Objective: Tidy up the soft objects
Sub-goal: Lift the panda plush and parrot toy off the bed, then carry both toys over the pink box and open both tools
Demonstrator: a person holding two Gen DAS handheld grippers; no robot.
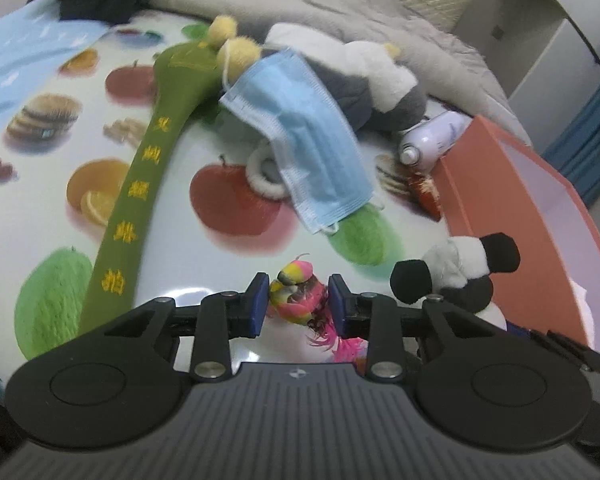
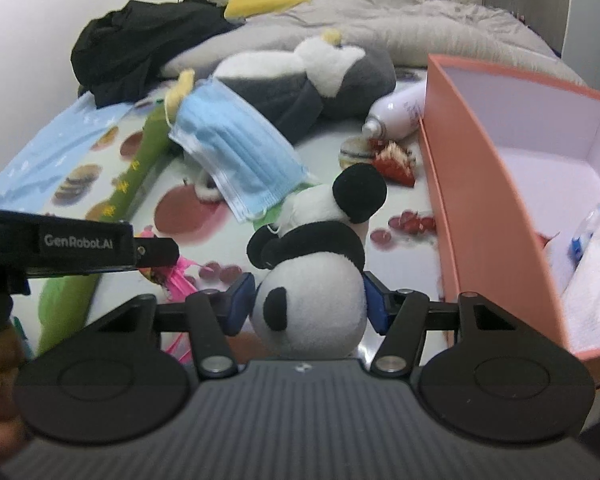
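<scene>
Sheet: a fruit-print sheet (image 1: 204,264) covers the bed, with a blue cloth (image 1: 24,60) at its far left edge and a black garment (image 2: 140,44) heaped behind it.
Green plush: a long green plush (image 1: 140,184) with yellow lettering runs from the near left up toward the middle, ending in a yellow fuzzy tip (image 1: 236,48).
Left gripper: the left gripper (image 1: 298,300) has its blue pads pressed on a pink-and-yellow toy (image 1: 296,292), a small feathery thing held just above the sheet; in the right wrist view this gripper (image 2: 156,256) enters from the left with the pink fringe (image 2: 180,280) showing beneath it.
Mask: a blue face mask (image 1: 300,136) lies draped over the pile at center, its lower edge reaching the sheet.
Penguin: a grey-and-white plush (image 2: 320,76) lies on its side behind the mask, against a grey quilt (image 2: 420,28).
Right gripper: the right gripper (image 2: 308,304) is clamped on a panda (image 2: 312,280), pads squeezing its white body, black ears up; the panda (image 1: 456,272) sits just left of the box.
Bottle: a white spray bottle (image 2: 396,116) lies tipped over, touching the far left corner of the box.
Box: an orange box (image 2: 492,216) stands open at the right, holding white cloth (image 2: 596,280) and a small blue-and-white item (image 2: 586,228) I cannot identify.
</scene>
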